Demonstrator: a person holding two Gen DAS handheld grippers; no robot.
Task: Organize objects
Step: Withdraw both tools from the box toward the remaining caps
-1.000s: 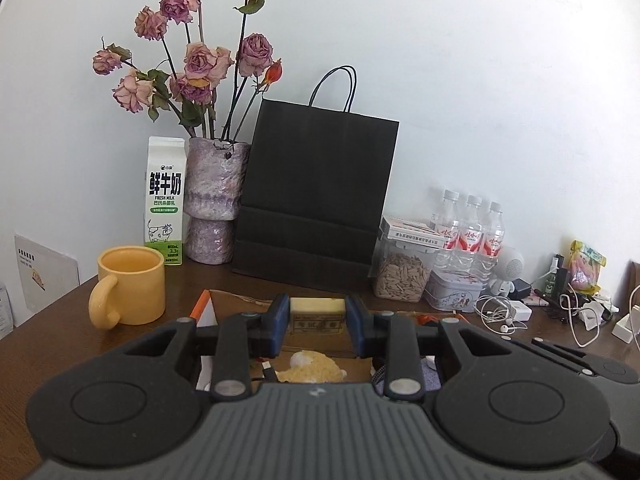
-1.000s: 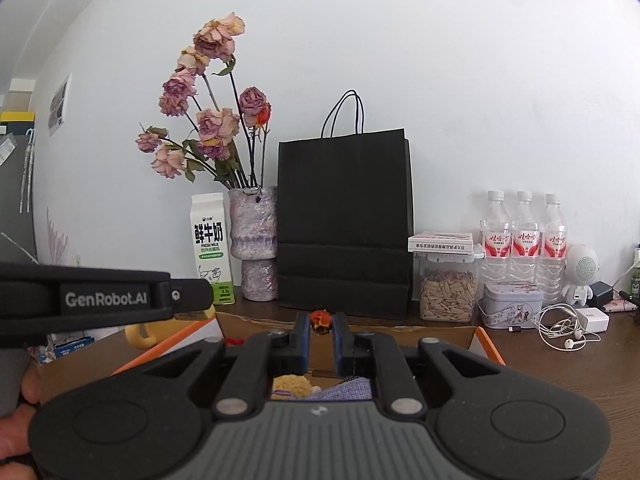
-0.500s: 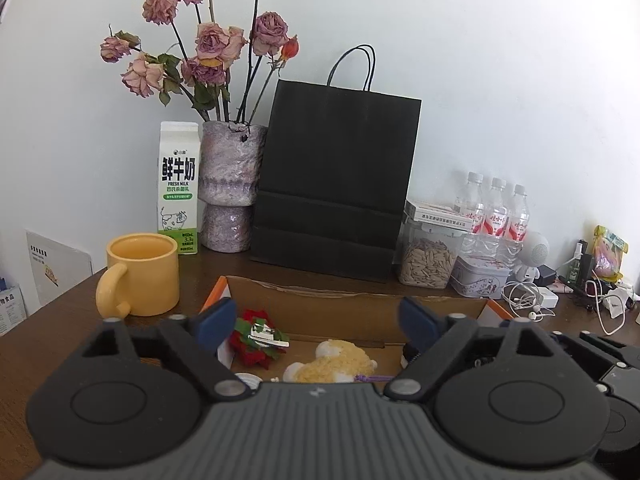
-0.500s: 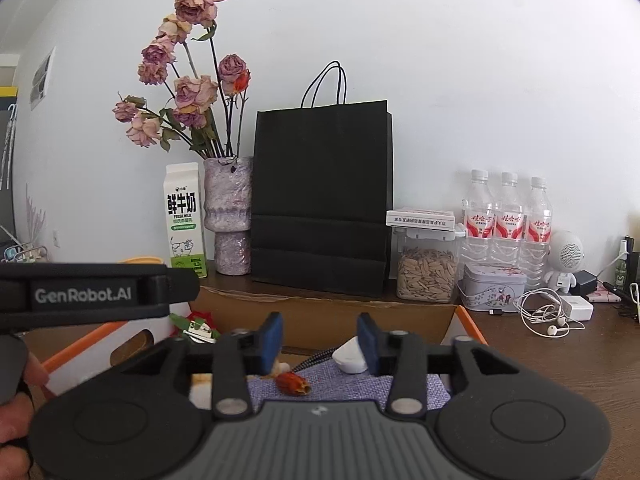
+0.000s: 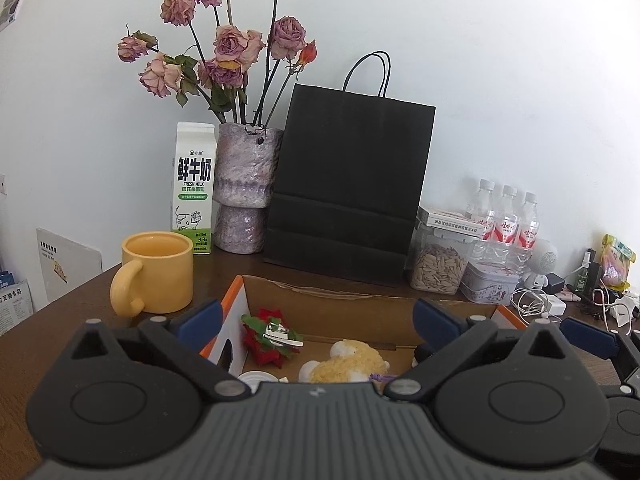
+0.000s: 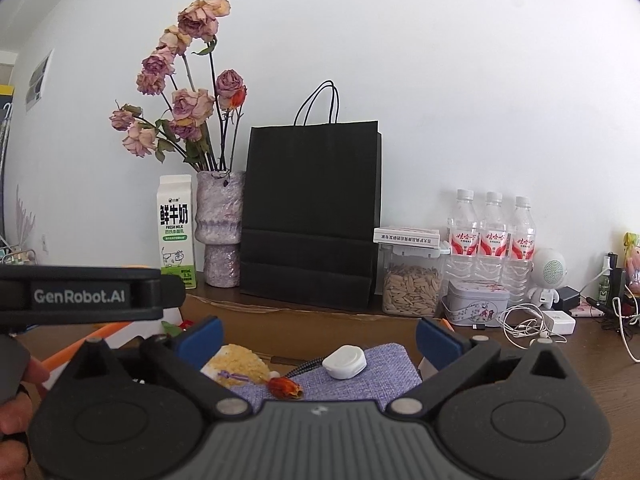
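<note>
A: What sits along the desk's back edge?

B: A white milk carton (image 5: 193, 188), a mottled purple vase of dried roses (image 5: 245, 184), an upright black paper bag (image 5: 348, 184), then three water bottles (image 6: 491, 236).

A: And the left gripper (image 5: 318, 318)?

B: Its jaws are opening, spread wide, nothing between them. Below lies the open cardboard box (image 5: 360, 304) near the desk's front edge, holding a red fabric flower clip (image 5: 268, 338) and a yellow plush toy (image 5: 352, 366).

A: The right gripper (image 6: 318, 334)?

B: Its jaws are opening too, wide and empty, over a lilac woven cloth (image 6: 360, 376) carrying a small white case (image 6: 344, 361) and a dried orange rosebud (image 6: 285, 387).
</note>
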